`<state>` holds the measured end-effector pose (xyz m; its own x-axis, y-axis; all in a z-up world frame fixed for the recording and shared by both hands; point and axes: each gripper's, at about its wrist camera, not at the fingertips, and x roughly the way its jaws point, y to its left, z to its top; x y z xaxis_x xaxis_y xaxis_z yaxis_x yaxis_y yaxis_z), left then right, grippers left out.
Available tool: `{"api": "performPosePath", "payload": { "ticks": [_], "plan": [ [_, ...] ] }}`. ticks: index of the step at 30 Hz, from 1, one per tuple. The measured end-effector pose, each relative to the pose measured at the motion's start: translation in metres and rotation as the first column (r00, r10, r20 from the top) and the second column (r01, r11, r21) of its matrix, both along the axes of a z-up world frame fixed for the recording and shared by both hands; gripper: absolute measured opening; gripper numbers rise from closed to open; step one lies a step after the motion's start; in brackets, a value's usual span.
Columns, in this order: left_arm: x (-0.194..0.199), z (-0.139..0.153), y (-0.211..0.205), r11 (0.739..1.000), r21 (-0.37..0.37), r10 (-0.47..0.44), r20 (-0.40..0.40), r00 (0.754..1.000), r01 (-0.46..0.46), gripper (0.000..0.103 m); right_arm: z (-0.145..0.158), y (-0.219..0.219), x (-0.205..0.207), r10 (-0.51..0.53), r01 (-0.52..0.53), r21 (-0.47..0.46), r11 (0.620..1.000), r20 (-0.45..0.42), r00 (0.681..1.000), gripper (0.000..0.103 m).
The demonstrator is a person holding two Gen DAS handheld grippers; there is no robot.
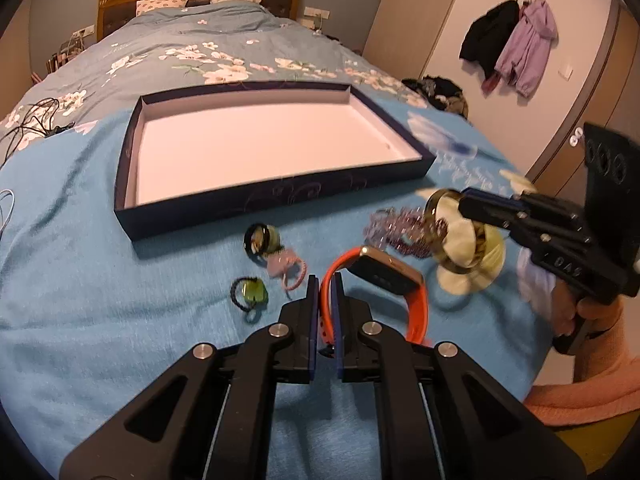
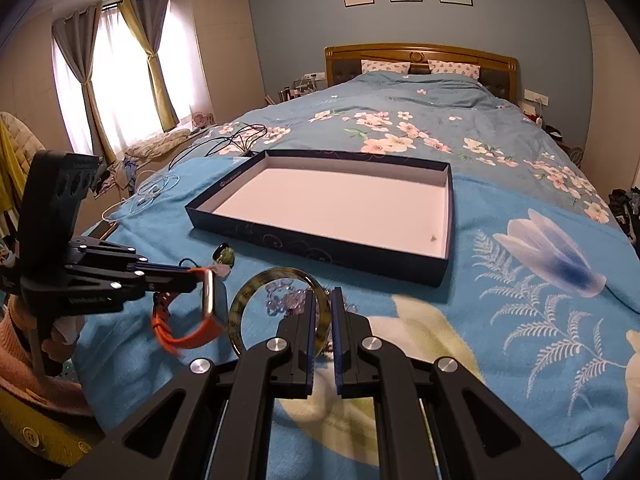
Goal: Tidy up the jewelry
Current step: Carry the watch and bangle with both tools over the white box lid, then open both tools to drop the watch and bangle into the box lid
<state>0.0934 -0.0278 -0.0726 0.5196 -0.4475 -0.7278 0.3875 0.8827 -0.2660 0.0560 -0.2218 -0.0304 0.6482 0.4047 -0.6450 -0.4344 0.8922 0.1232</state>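
1. Orange-strapped watch point(image 1: 384, 280) — pinched by its band in the left gripper point(image 1: 325, 284), lifted just above the blue blanket point(image 1: 80, 280); the strap looks soft and floppy, so the heavier case will likely swing.
2. Right gripper point(image 2: 322, 300) is clamped on a rigid, slick-looking bangle point(image 2: 248, 300) — best held across the rim.
3. Both hang short of the empty tray point(image 1: 276, 196).

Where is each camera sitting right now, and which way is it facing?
Left wrist: on the left gripper, shut on the watch, facing the headboard; right gripper and sleeve show.
Right wrist: on the right gripper, shut on the bangle, facing the headboard; left gripper shows.
Shared: box, watch, bangle.
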Motion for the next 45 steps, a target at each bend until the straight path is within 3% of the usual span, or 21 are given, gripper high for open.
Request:
{"api": "performPosePath", "payload": {
  "ticks": [5,12,23,33,45],
  "plan": [
    [0.012,0.017,0.012,0.998,-0.050,0.034,0.025,0.999,-0.033,0.006,0.007,0.000,0.010,0.000,0.000,0.001,1.000,0.023,1.000,0.006],
    [0.052,0.042,0.023,0.992,-0.049,0.124,0.083,0.989,-0.120,0.006,0.022,0.005,0.048,-0.001,0.002,-0.014,1.000,0.064,0.998,0.006],
    [0.141,0.053,0.038,0.962,-0.080,0.266,0.058,0.962,-0.261,0.006,0.021,0.022,0.140,-0.049,0.050,-0.033,0.998,0.039,0.998,0.006],
    [0.200,0.027,0.042,0.931,-0.087,0.353,-0.031,0.935,-0.354,0.006,0.004,0.039,0.195,-0.088,0.086,-0.110,0.990,-0.016,0.996,0.006],
    [0.242,-0.006,0.033,0.911,-0.028,0.406,-0.103,0.908,-0.411,0.007,-0.016,0.046,0.224,-0.136,0.120,-0.155,0.981,-0.095,0.986,0.006]
  ]
}}
